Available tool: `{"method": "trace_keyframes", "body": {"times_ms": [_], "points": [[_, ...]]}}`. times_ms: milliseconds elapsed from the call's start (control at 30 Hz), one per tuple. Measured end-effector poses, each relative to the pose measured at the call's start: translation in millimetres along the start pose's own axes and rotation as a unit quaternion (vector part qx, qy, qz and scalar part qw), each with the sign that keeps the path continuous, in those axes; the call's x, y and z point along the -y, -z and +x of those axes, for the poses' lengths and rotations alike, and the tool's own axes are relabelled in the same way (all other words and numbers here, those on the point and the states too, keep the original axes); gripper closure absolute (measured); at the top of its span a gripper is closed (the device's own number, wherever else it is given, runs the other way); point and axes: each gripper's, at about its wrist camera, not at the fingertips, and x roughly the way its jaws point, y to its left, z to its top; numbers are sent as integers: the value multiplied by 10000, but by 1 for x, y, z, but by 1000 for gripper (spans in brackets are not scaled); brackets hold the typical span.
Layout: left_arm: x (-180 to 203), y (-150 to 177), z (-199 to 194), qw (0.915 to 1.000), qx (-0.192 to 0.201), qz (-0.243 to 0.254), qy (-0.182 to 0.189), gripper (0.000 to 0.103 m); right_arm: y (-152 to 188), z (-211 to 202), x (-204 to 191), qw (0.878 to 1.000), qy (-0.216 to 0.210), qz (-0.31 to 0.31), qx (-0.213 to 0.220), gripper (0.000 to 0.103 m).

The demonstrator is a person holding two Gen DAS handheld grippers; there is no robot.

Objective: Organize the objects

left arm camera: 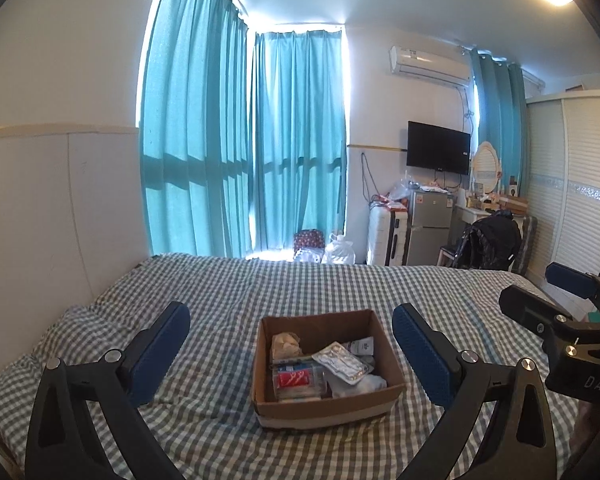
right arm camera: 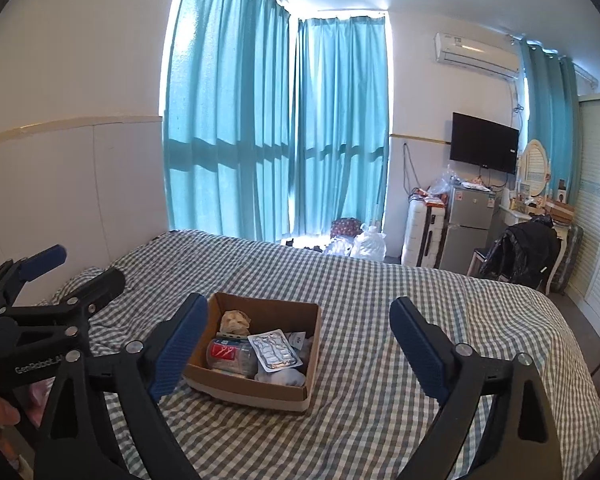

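An open cardboard box [left arm camera: 394, 376] sits on the checked bed [left arm camera: 220, 292]. It holds a clear jar with a red label [left arm camera: 296, 380], a silver blister pack [left arm camera: 342, 364], a crumpled beige wad [left arm camera: 286, 343] and white cloth [left arm camera: 362, 386]. My left gripper [left arm camera: 292, 336] is open and empty, held above the bed with the box between its fingers in view. My right gripper [right arm camera: 298, 320] is open and empty, to the right of the box [right arm camera: 256, 394]. The jar [right arm camera: 230, 354] and blister pack [right arm camera: 276, 350] also show there. Each gripper appears at the edge of the other's view [left arm camera: 560, 300] [right arm camera: 48, 276].
Teal curtains [left arm camera: 240, 140] hang behind the bed. A small fridge [left arm camera: 430, 224], a white suitcase [left arm camera: 382, 234], a wall TV [left arm camera: 438, 148], a chair with a black jacket [left arm camera: 488, 242] and a white wardrobe [left arm camera: 572, 176] stand at the right. Bags [left arm camera: 340, 248] lie by the window.
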Motion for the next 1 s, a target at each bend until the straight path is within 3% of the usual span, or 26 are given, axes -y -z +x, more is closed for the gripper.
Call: {"method": "trace_keyframes", "body": {"times_ms": [233,467,633,1000], "points": [[5,42,-2,9999,-5,104,51,0,38,13,7,9996,84,254,-67,0],[13,65,8,9983,-210,418,-341,0,71,30,14,9989,301,262,-234,0],[6,72,13,9984,-352,234,-383,0,83,36,18,9980,461,275,-339,0],[0,78,15,9978,-499,71,-426,0,83,39,20,9977,362,402,-411,0]]}}
